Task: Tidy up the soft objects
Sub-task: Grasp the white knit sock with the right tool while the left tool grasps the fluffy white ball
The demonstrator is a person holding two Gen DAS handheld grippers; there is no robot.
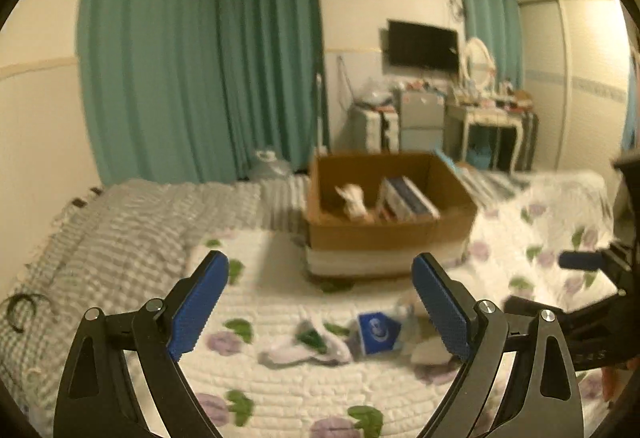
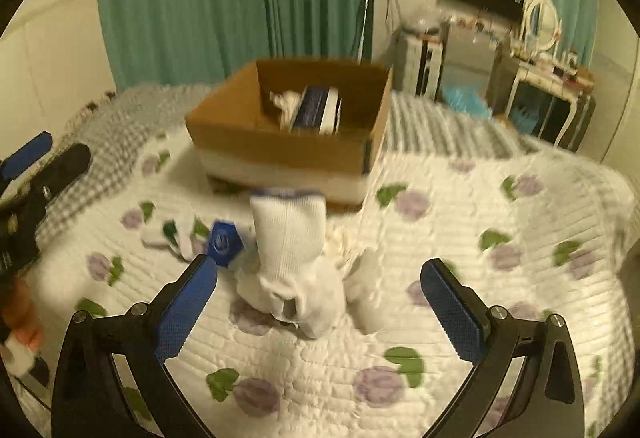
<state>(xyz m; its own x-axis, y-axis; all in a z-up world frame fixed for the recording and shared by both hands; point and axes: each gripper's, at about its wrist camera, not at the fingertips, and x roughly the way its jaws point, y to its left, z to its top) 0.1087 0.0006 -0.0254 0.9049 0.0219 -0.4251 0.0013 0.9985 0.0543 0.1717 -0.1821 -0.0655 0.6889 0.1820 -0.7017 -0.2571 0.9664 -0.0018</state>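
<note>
Both views were lit dim and warm yellow from indoor light overhead, with soft shadow under the box (image 1: 390,234) on the near side. Motion blur smeared the socks (image 2: 294,270) and quilt (image 2: 460,278), while the near blue pads (image 1: 200,306) stayed sharp. Fisheye bending curved the curtains (image 1: 192,58), and black vignette ringed the corners.

A white quilt (image 2: 400,318) printed with purple flowers and green leaves covers the bed. At its 12 o'clock sits a brown cardboard box (image 2: 280,142) with a white lower band. A white sock (image 2: 288,238) has a purple cuff; at its 9 o'clock lies a blue packet (image 2: 224,242). Teal curtains (image 1: 200,58) hang behind. A grey-and-white checked blanket (image 1: 120,230) lies at 10 o'clock.
</note>
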